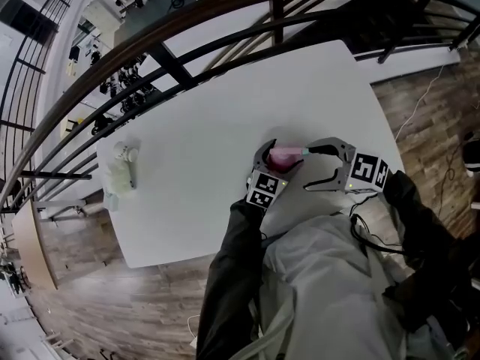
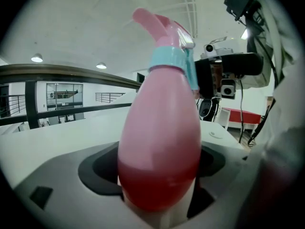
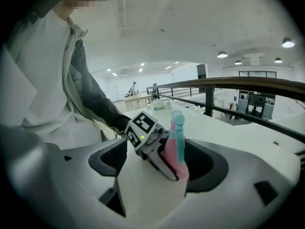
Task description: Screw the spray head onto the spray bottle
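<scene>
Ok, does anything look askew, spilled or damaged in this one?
Nothing stands out. The spray bottle stands upright in the left gripper's jaws, its spray head seated on the teal collar. The right gripper is open beside it, and the table shows no spill.

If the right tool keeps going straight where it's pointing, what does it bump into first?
Most likely the pink spray bottle, up near its blue collar. The left tool grips that bottle right in front of the open right tool.
</scene>
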`<action>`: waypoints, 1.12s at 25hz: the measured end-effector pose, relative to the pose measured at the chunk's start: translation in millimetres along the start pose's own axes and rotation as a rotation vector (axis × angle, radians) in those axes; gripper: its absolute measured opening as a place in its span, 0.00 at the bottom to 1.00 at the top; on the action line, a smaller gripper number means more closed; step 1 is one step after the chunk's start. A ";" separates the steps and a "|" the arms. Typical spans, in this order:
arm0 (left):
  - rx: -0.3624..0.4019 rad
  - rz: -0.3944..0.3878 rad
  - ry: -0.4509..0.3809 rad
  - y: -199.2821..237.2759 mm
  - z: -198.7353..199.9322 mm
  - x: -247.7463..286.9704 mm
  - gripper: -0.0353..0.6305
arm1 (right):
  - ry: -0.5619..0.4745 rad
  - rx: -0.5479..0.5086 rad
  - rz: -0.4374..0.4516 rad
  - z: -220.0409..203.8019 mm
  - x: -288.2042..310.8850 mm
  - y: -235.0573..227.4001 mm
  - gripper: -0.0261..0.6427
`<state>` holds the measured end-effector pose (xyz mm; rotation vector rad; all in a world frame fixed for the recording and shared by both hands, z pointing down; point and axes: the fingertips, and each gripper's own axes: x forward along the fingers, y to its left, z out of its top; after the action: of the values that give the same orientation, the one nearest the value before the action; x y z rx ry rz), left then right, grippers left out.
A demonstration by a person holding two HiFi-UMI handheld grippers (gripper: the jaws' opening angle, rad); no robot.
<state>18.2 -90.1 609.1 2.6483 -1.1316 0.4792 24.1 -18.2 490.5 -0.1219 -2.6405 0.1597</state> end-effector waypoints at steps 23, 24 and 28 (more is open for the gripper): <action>0.003 -0.001 0.001 -3.8 1.2 -0.4 0.72 | 0.019 -0.319 -0.057 39.9 38.7 -29.3 0.59; 0.003 -0.002 0.001 -3.5 0.8 -0.6 0.72 | 0.042 -0.321 -0.041 35.3 40.5 -27.5 0.59; 0.002 -0.001 0.000 -2.6 -0.1 -0.8 0.72 | 0.064 -0.217 -0.010 27.0 27.3 -22.1 0.59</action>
<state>19.6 -87.8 608.7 2.6503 -1.1301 0.4804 -14.1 -39.5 482.7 -0.1828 -2.5866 -0.1322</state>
